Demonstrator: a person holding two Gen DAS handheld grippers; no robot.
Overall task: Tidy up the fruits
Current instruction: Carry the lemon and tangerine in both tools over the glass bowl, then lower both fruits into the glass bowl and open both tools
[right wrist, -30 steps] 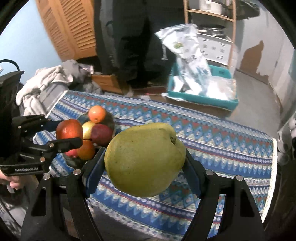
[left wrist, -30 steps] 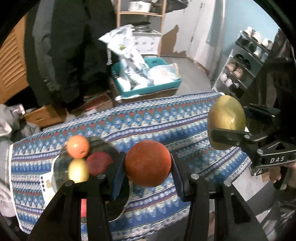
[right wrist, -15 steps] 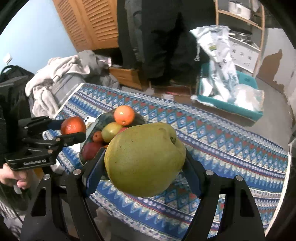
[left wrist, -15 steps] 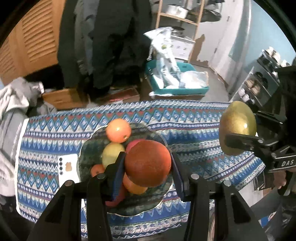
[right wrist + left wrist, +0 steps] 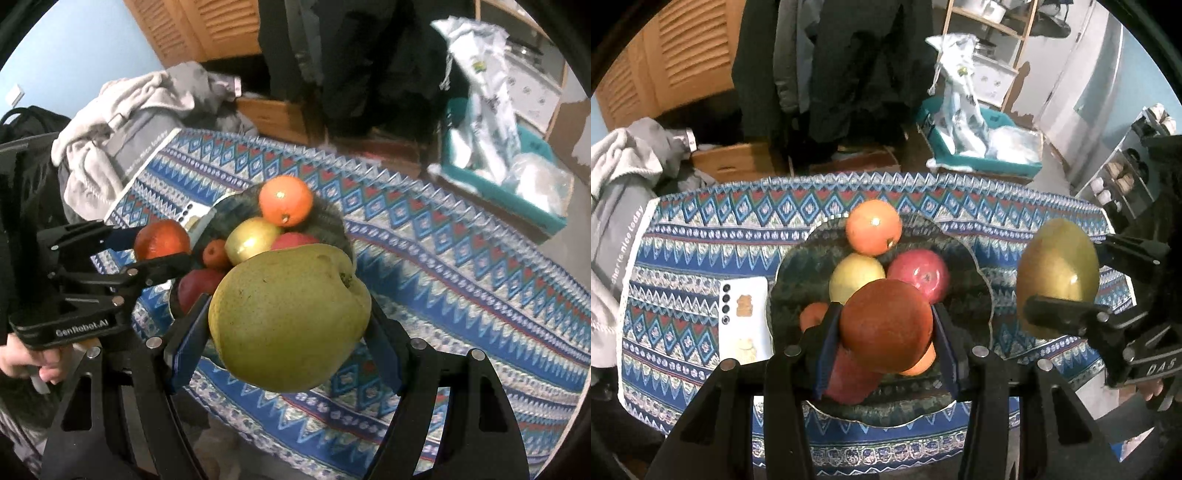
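Note:
My left gripper (image 5: 884, 328) is shut on a dark orange (image 5: 885, 325) and holds it above the dark fruit bowl (image 5: 975, 291). The bowl holds an orange (image 5: 873, 227), a yellow apple (image 5: 855, 277), a red apple (image 5: 919, 273) and other fruit. My right gripper (image 5: 288, 325) is shut on a big green pear (image 5: 290, 317), held above the cloth to the right of the bowl (image 5: 332, 221). The left gripper (image 5: 162, 243) with its orange (image 5: 160, 238) shows in the right wrist view; the right gripper's pear (image 5: 1058, 273) shows in the left wrist view.
A blue patterned cloth (image 5: 701, 236) covers the table. A white phone (image 5: 744, 317) lies left of the bowl. Grey clothes (image 5: 617, 177) lie at the table's left end. A teal crate (image 5: 982, 162) with bags stands on the floor behind.
My left gripper has moved left and forward with the orange, from right of the bowl to over it. My right gripper has followed with the pear, closer to the bowl.

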